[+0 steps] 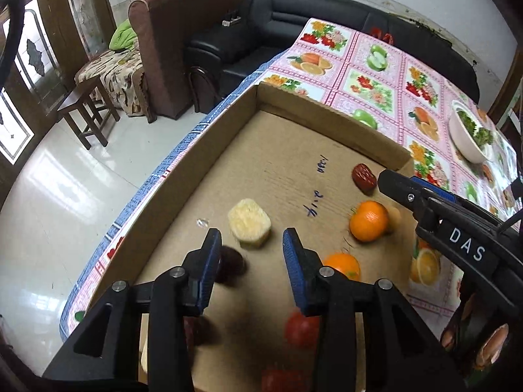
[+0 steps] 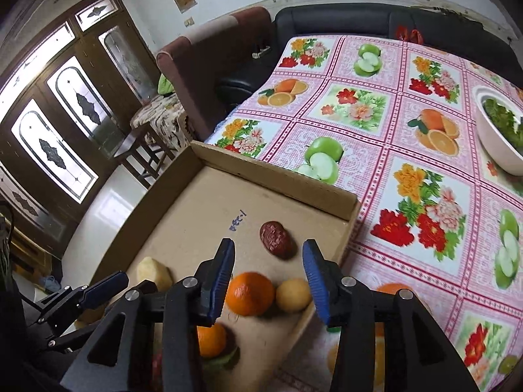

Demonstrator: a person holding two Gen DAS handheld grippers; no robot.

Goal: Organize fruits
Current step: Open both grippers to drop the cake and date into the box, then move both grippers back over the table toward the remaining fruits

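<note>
Fruit-printed cloth covers the tabletop (image 2: 408, 150), and a cardboard tray (image 2: 274, 176) holds the fruits. "DAS" is readable on the right gripper (image 1: 385, 179); blue handwriting on the tray is illegible. Both the left gripper (image 1: 250, 245) and the right gripper stand released, grasping nothing. Between the right fingers (image 2: 225, 261) lie one orange (image 2: 250, 292) and one date (image 2: 276, 240); a second orange (image 2: 210, 339) is half hidden, and the nearer red fruits are blurred.

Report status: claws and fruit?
Left claw open, empty. Right claw open, empty. Fruit loose in cardboard box. Orange nearest right claw.
</note>
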